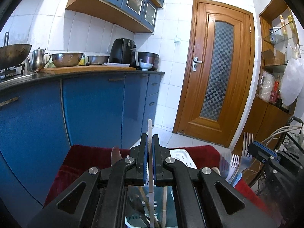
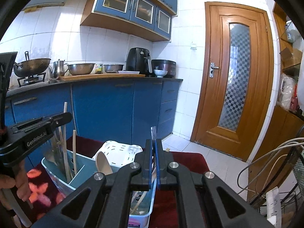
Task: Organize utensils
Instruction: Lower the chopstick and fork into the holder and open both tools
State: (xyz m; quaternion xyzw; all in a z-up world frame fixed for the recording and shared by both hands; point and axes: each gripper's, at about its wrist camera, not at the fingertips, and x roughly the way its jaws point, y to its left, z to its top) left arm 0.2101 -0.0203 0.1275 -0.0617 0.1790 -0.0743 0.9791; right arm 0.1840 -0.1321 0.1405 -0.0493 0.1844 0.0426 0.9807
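Note:
My left gripper (image 1: 150, 135) is shut on a thin white chopstick (image 1: 149, 127) that stands upright between its pads. The chopstick's lower end reaches down into a teal-and-white utensil caddy (image 1: 131, 221) directly below. My right gripper (image 2: 154, 140) is shut on a clear plastic fork (image 2: 153, 133). In the left wrist view this fork's tines (image 1: 248, 139) rise above the right gripper (image 1: 255, 146). The caddy (image 2: 57, 164) holds chopsticks (image 2: 74, 150), a pale spoon (image 2: 102, 163) and a white fork (image 1: 234, 163). The left gripper (image 2: 68, 116) hovers over the caddy's left end.
A white perforated basket (image 2: 121, 150) lies behind the caddy on a dark red cloth (image 2: 188, 157). Blue kitchen cabinets (image 2: 106, 106) stand beyond, and a wooden door (image 2: 237, 79) is at the right. Cables and a wire rack (image 2: 275, 163) crowd the right edge. A hand (image 2: 11, 186) grips the left gripper's handle.

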